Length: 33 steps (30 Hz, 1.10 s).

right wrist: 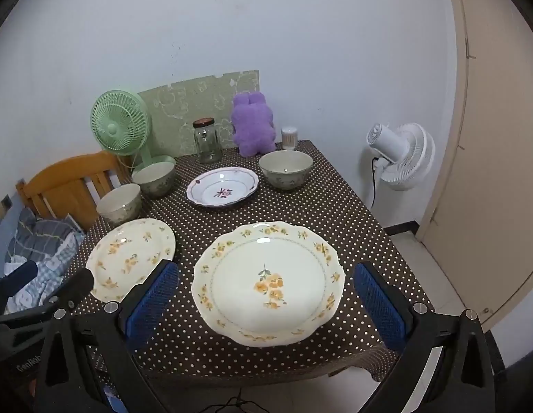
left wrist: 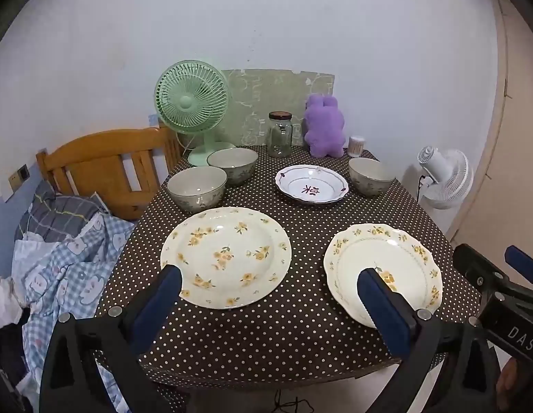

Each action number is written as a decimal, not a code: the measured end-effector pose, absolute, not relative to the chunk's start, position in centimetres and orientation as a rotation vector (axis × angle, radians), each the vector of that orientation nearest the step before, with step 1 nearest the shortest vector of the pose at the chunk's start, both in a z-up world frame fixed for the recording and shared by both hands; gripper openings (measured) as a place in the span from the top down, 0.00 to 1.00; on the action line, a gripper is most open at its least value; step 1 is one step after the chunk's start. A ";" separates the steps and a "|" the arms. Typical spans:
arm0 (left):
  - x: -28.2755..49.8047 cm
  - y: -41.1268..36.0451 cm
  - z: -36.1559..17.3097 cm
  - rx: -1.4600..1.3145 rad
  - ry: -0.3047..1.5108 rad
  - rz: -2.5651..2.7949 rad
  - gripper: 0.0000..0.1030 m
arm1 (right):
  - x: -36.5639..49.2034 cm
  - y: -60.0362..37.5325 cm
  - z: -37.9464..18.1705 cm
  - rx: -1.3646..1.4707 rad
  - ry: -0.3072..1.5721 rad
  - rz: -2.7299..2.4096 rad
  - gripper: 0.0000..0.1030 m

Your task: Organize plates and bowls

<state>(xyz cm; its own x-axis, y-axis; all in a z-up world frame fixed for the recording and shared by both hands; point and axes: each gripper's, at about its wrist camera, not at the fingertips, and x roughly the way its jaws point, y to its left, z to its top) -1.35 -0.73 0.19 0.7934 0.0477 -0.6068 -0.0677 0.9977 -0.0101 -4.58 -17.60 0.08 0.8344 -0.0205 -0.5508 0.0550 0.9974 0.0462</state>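
Your left gripper (left wrist: pixel 268 287) has its 2 blue-padded fingers (left wrist: pixel 163 296) spread wide and holding nothing; the same goes for your right gripper (right wrist: pixel 266 285), whose pads (right wrist: pixel 380 296) stand apart on either side of the scalloped plate (right wrist: pixel 266 280) without touching it. Both tools hover above the near edge of the table (right wrist: pixel 352 213), tilted down and forward, so you look ready to start rather than mid-grasp.

From there outward: the round floral plate (left wrist: pixel 227 256) lies flat in front of your left gripper, and the scalloped plate lies just beside it to the right, the 2 apart. Further back sits a white plate with a red centre mark (left wrist: pixel 312 184). 3 bowls stand upright: 2 close together at the back left (left wrist: pixel 197 187) (left wrist: pixel 232 164), 1 alone at the back right (left wrist: pixel 371 175). Nothing is stacked yet, so the task looks to be at its beginning.

The spread seems deliberate: each piece lies singly with room around it, so you can get a rim between the pads. I judge the flat plates will be awkward, since their rims sit low on the cloth.

Behind them, a green fan (left wrist: pixel 192 103), a glass jar (left wrist: pixel 280 134) and a purple plush toy (left wrist: pixel 324 127) line the wall.
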 end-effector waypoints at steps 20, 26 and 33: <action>-1.2 -0.3 0.5 -0.027 0.630 0.063 0.02 | -4.6 -17.0 0.2 0.054 0.569 -0.038 0.00; -1.1 -0.2 0.5 -0.028 0.628 0.064 0.02 | -4.6 -17.2 0.2 0.060 0.571 -0.037 0.00; -1.1 -0.2 0.5 -0.029 0.628 0.068 0.03 | -4.6 -16.9 0.2 0.056 0.568 -0.023 0.00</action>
